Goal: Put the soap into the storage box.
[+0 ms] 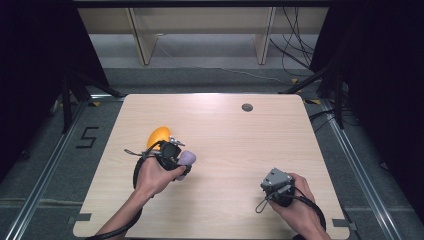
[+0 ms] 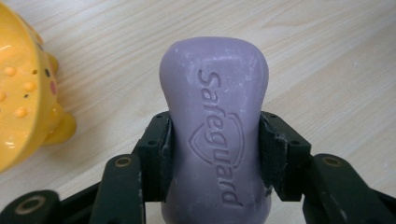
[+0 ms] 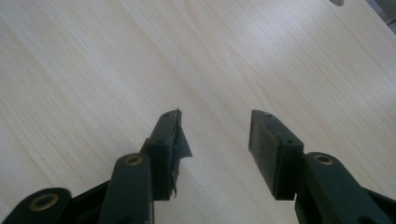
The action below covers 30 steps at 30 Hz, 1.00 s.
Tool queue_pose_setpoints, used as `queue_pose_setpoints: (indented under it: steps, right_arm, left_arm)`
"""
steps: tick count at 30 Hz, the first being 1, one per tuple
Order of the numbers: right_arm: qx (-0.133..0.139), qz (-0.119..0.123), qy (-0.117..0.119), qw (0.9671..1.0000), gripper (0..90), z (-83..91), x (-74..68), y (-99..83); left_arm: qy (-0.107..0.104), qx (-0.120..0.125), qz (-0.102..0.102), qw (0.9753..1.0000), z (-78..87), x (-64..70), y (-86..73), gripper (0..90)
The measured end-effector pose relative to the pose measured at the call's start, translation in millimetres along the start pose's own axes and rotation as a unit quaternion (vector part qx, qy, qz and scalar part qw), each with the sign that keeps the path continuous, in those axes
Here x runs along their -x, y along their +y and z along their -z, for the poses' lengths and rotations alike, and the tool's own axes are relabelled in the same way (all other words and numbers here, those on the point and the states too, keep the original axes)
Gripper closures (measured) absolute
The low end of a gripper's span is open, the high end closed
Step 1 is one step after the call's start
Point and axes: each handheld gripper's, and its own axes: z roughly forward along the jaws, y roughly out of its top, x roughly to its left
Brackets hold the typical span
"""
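Soap bar (image 2: 215, 135) pinched at the waist between left gripper (image 2: 215, 156) pads, just beside yellow dish (image 2: 21, 93) on table (image 1: 240, 150). Could squirt out of a slick, narrow grip. Right gripper (image 3: 215, 149) gaping, holding nothing.

Left gripper (image 1: 181, 159) at centre-left of frame holds purple soap (image 1: 187, 159) beside yellow dish (image 1: 158, 136); right gripper (image 1: 276, 183) lower right.
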Motion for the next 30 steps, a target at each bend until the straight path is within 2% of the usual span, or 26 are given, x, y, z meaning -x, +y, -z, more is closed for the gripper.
queue_pose_setpoints:
  steps: [4,8,9,10,12,14,27,28,29,30]
  right_arm:
    - [-0.001,-0.003,0.000,1.0000,54.7,0.1,-0.3,0.1]
    - [-0.001,-0.003,0.001,1.0000,54.7,-0.1,-0.3,0.1]
    - [0.000,0.000,0.001,1.0000,54.7,-0.2,0.0,0.0]
    - [-0.001,0.000,0.002,1.0000,54.7,-0.2,-0.1,0.0]
    - [-0.001,0.000,0.002,1.0000,54.7,-0.2,-0.1,0.0]
    - [0.000,0.000,0.001,1.0000,54.7,-0.2,0.0,0.0]
    - [-0.002,-0.003,0.001,1.0000,54.7,-0.1,-0.2,0.1]
    - [-0.002,-0.004,0.001,1.0000,54.7,-0.1,-0.2,0.2]
    - [-0.002,-0.004,0.001,1.0000,54.6,0.0,-0.2,0.1]
    - [-0.002,-0.004,0.001,1.0000,54.6,0.0,-0.2,0.1]
  left_arm:
    - [0.009,0.005,0.006,0.9999,3.0,-4.4,0.1,49.1]
    - [0.003,0.000,0.012,0.9999,6.8,-9.9,1.2,49.1]
    - [0.016,0.005,0.016,0.9997,7.7,-9.5,1.2,49.1]
    - [0.008,0.002,0.015,0.9999,8.2,-11.8,1.6,49.1]
    - [0.015,0.012,0.019,0.9996,8.6,-12.0,1.2,49.1]
    - [0.012,0.011,0.021,0.9997,9.8,-14.1,1.7,49.1]
    - [0.026,0.023,0.034,0.9988,18.7,-25.2,4.1,49.1]
    - [0.028,0.030,0.036,0.9985,18.6,-26.1,4.0,49.1]
    - [0.028,0.022,0.038,0.9987,20.4,-26.9,4.8,49.1]
    - [0.027,0.028,0.037,0.9985,20.8,-28.7,4.8,49.1]
